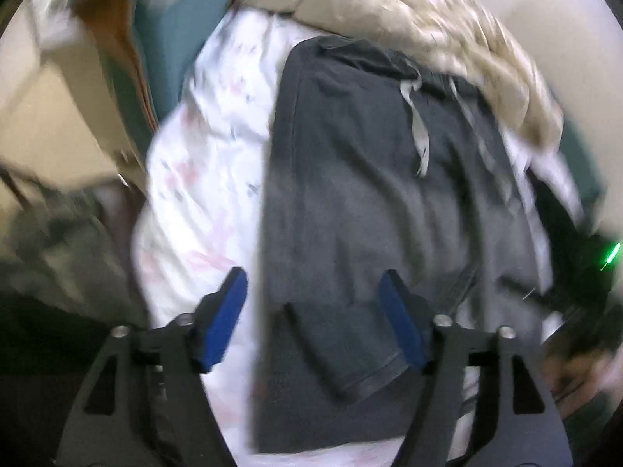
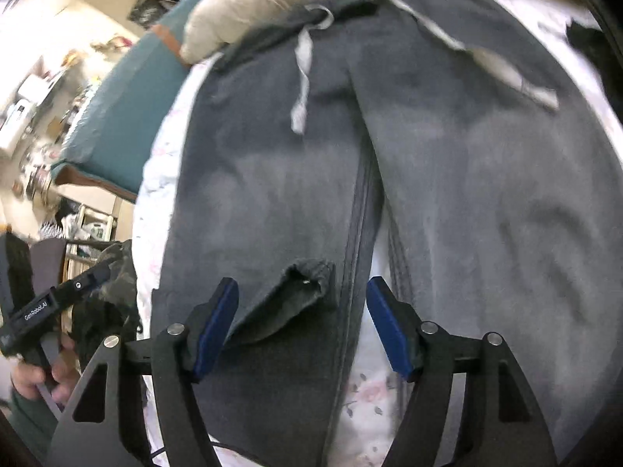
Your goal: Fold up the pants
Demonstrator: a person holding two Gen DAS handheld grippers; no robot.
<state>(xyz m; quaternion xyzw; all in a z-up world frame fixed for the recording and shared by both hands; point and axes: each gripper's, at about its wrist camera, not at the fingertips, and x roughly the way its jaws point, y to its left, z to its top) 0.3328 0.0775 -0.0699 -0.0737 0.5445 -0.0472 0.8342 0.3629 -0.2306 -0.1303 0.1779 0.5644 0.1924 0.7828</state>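
Note:
Dark grey sweatpants [image 1: 350, 202] lie flat on a white floral bedsheet [image 1: 202, 179], waistband far, with pale drawstrings [image 1: 418, 132]. A leg cuff [image 1: 350, 354] is folded up onto the left leg. My left gripper [image 1: 313, 303] is open and empty, hovering over that cuff and the pants' left edge. In the right wrist view the pants [image 2: 486, 194] fill the frame, both legs side by side, the cuff [image 2: 300, 292] between the fingers. My right gripper [image 2: 301, 311] is open and empty just above it.
A beige quilt [image 1: 409, 11] is bunched past the waistband. A teal headboard or cushion [image 2: 128, 116] stands at the left. The left gripper's handle and hand [image 2: 46, 330] show at the bed's left side, by a cluttered room.

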